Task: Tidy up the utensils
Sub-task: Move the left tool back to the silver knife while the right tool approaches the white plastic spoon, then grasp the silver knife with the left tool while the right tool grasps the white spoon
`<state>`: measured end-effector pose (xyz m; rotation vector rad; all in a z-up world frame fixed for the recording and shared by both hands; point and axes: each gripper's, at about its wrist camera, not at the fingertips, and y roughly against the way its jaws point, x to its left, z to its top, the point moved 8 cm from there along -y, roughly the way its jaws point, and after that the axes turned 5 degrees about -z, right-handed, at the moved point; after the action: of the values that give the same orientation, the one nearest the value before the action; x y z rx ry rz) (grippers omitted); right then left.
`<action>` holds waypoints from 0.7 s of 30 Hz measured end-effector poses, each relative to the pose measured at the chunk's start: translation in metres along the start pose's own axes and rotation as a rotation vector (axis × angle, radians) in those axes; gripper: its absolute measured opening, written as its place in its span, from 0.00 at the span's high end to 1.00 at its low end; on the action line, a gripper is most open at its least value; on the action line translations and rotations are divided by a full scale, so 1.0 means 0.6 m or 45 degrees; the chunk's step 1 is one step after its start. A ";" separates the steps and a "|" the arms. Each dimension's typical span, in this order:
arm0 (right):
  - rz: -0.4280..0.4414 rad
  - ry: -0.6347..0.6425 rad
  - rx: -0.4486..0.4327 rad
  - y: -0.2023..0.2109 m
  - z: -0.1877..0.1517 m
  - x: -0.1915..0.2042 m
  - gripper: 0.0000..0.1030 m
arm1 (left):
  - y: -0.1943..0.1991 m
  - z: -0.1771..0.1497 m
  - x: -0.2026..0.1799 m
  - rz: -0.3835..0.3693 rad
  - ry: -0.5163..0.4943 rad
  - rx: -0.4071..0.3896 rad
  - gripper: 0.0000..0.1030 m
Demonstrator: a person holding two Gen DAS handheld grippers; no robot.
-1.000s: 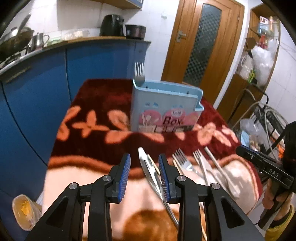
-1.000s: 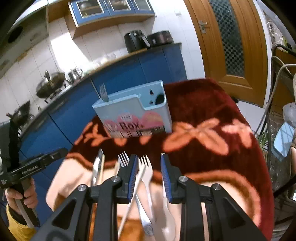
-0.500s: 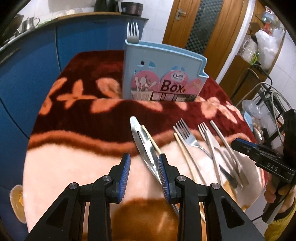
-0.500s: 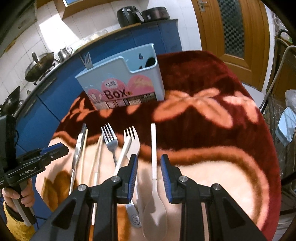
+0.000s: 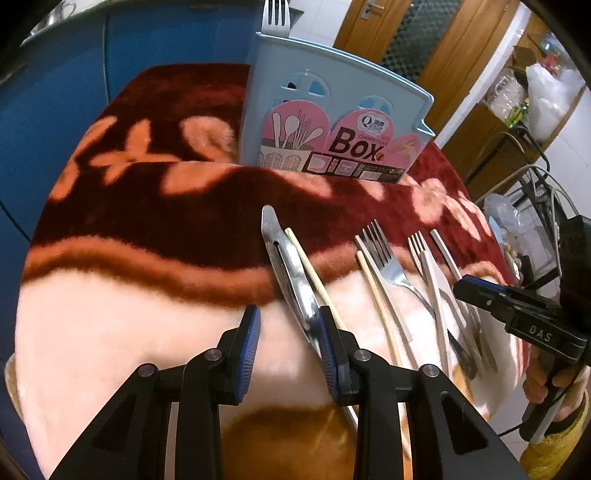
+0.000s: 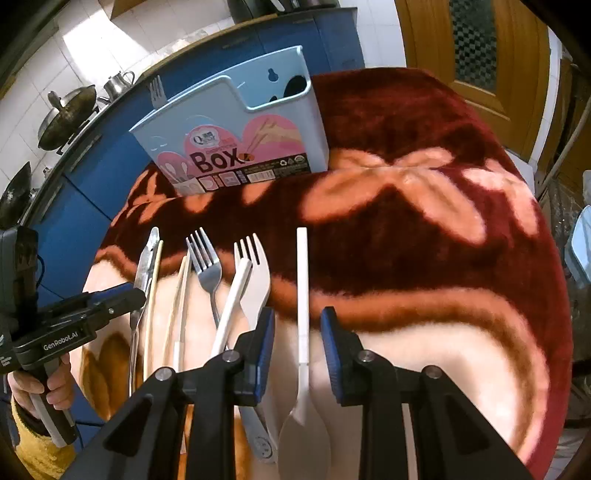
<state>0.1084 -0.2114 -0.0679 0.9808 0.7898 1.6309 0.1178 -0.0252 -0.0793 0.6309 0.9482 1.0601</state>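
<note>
The right hand-held gripper [image 6: 297,332] is spread wide astride the white spoon [image 6: 303,339], while the left hand-held gripper [image 5: 289,341], also released, has the metal tongs [image 5: 290,273] against its right finger.

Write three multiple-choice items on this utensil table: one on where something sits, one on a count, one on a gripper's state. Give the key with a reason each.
1. Where does the white spoon lie in the right wrist view?
A. Standing in the box
B. On the blanket, its handle between the open fingers of the right gripper
C. On the blue counter

2. How many forks stick up out of the blue utensil box?
A. One
B. Three
C. None

3. What state is the left gripper in?
A. Shut on a chopstick
B. Shut on nothing
C. Open, with nothing held between its fingers

Key: B, the spoon's handle runs up the gap between the two blue pads. A, a single fork shows above the box's rim. C, bare blanket fills the gap, and the metal tongs lie by the right finger.
</note>
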 end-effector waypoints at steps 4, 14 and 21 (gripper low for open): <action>0.003 0.013 0.044 -0.007 0.007 0.001 0.72 | -0.006 0.010 0.001 -0.015 0.004 0.023 0.69; -0.028 0.099 0.125 -0.022 0.021 0.011 0.73 | -0.022 0.024 -0.005 -0.010 -0.024 0.034 0.80; -0.035 0.104 0.139 -0.028 0.032 0.012 0.85 | -0.022 0.027 -0.006 -0.016 -0.013 0.020 0.91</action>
<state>0.1320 -0.1996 -0.0724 0.9801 0.9516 1.6261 0.1372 -0.0332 -0.0811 0.6419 0.9517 1.0383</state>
